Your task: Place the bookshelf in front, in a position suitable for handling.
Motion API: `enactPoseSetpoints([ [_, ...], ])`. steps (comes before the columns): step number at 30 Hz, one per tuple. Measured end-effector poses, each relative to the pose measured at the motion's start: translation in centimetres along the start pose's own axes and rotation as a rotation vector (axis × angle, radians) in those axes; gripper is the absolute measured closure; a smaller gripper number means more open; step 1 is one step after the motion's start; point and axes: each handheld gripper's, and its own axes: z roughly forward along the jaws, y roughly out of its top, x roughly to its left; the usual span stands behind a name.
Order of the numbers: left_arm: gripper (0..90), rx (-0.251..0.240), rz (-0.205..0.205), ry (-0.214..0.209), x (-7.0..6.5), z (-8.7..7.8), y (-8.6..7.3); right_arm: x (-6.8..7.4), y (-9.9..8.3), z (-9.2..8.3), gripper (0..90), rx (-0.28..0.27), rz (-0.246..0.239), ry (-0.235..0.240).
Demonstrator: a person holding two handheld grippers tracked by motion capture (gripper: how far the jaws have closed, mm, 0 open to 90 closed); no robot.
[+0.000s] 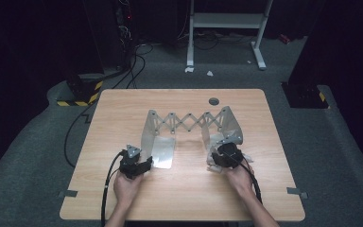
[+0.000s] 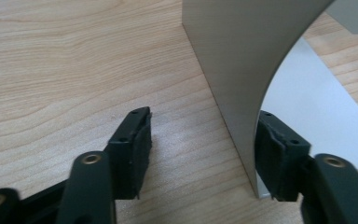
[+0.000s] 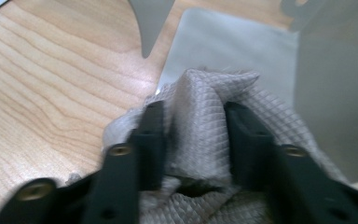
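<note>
A metal expanding rack with a scissor lattice stands mid-table. My left gripper sits low at its left end. In the left gripper view, the left gripper is open astride the edge of the upright end plate, which stands close to one jaw and well clear of the other; the flat base plate lies behind it. My right gripper is at the rack's right end over a pale quilted cloth. A ridge of that cloth bulges loosely between the parted jaws of the right gripper.
The wooden table has a round grommet near its far edge and tape marks at the near corners. A white desk frame and floor cables lie beyond. The right base plate lies under the cloth.
</note>
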Motion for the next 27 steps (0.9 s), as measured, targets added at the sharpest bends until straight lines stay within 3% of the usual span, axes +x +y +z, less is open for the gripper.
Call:
enactPoseSetpoints([
  [2,45.3,-0.002,0.002,-0.011,0.0,0.0,0.0,-0.1,0.3,0.4,76.7,-0.002,0.011,0.008],
  [4,47.5,-0.002,0.007,-0.021,0.0,0.0,0.0,-0.1,0.7,0.7,79.9,-0.005,0.017,0.013],
  [8,52.3,-0.002,0.022,-0.035,0.0,-0.1,0.0,-0.4,2.3,1.7,81.0,-0.012,0.086,0.035],
  [15,53.5,-0.003,0.021,-0.042,0.0,-0.1,0.0,-1.1,4.3,3.4,80.9,-0.044,0.16,0.038],
  [20,53.5,-0.003,0.019,-0.038,0.0,-0.1,-0.1,-0.9,5.0,4.6,80.9,-0.039,0.141,0.024],
  [27,52.4,-0.003,0.015,-0.032,0.0,-0.1,-0.1,-0.4,3.0,2.8,80.8,-0.005,0.057,0.052],
])
